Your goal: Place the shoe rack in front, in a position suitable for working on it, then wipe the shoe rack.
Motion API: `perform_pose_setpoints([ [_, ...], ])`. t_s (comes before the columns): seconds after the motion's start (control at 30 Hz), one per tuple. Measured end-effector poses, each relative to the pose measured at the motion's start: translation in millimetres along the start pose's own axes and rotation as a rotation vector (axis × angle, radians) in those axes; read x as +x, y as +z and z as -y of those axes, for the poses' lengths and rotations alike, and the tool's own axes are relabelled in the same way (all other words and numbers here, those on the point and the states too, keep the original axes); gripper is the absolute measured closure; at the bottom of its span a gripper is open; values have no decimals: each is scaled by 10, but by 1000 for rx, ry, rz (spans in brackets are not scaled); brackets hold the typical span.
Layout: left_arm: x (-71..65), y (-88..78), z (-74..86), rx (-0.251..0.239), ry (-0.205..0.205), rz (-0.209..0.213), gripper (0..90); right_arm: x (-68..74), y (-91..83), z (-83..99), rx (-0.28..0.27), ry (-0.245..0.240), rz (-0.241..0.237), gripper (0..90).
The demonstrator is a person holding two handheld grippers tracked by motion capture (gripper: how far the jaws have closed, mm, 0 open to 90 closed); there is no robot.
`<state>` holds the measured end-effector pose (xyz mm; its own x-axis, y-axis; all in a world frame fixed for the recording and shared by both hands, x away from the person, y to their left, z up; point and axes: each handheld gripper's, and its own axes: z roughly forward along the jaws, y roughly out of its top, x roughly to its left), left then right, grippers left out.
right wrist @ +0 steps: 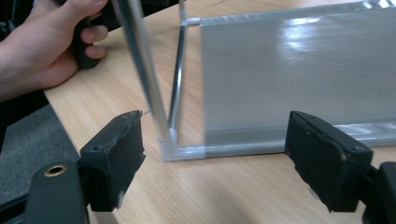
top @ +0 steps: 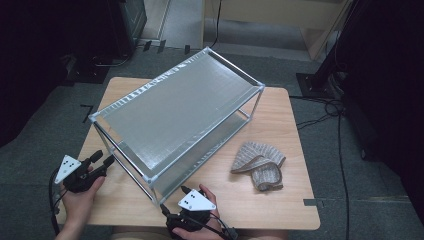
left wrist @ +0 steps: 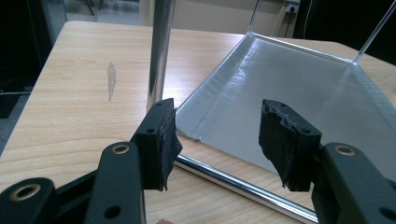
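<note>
Two-tier silver metal-frame rack with grey fabric shelves [top: 180, 110] stands on the light wooden tabletop [top: 290, 195], long axis running diagonally from near left to far right. Both shelves carry nothing. Left hand-held gripper [top: 106, 161] sits at the rack's near-left post [left wrist: 159, 51], jaws spread, gripping nothing. Right hand-held gripper [top: 186, 191] faces the near corner post [right wrist: 142, 70], jaws spread around it without contact. Beige ribbed knit cloth [top: 259, 162] lies crumpled on the tabletop, right of the rack.
</note>
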<state>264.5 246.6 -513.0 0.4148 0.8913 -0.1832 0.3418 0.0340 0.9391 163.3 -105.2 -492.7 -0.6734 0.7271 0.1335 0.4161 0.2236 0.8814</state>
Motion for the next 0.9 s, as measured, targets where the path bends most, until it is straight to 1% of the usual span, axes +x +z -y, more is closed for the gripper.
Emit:
perform_pose_setpoints([
  [0.1,9,-1,-1,2,-1,19,460,45,56,17,10,-14,-9,196],
  [0.17,22,9,-5,9,-11,26,459,53,86,21,6,-4,-4,206],
  [0.27,25,10,-7,10,-14,28,460,56,111,15,10,4,-1,220],
  [0.43,19,12,-4,7,-10,31,458,75,125,-19,9,-11,5,270],
  [0.5,23,5,-3,7,-15,33,455,98,140,-35,3,-11,-5,300],
  [0.53,26,2,-3,4,-20,34,455,98,140,-35,3,-11,-5,300],
  [0.57,33,-3,-2,2,-26,31,453,134,165,-52,-17,-21,-24,347],
  [0.6,33,-2,-2,2,-26,30,453,147,178,-59,-24,-22,-28,368],
  [0.63,30,-1,-3,4,-26,29,454,164,196,-70,-33,-22,-24,402],
  [0.7,22,3,-2,5,-19,29,457,185,251,-93,-50,-15,0,478],
  [0.73,22,3,-2,5,-19,29,458,187,266,-100,-56,-11,-3,517],
  [0.77,17,6,-1,5,-11,27,458,189,283,-105,-65,-11,-19,575],
  [0.8,16,5,0,6,-9,27,459,199,295,-105,-74,-14,-35,652],
  [0.83,16,5,0,6,-9,27,459,199,295,-105,-74,-14,-35,652],
  [0.87,16,4,0,6,-8,27,459,210,307,-104,-76,-16,-50,715],
  [0.9,20,2,-1,8,-9,28,459,223,316,-102,-75,-18,-54,762],
])
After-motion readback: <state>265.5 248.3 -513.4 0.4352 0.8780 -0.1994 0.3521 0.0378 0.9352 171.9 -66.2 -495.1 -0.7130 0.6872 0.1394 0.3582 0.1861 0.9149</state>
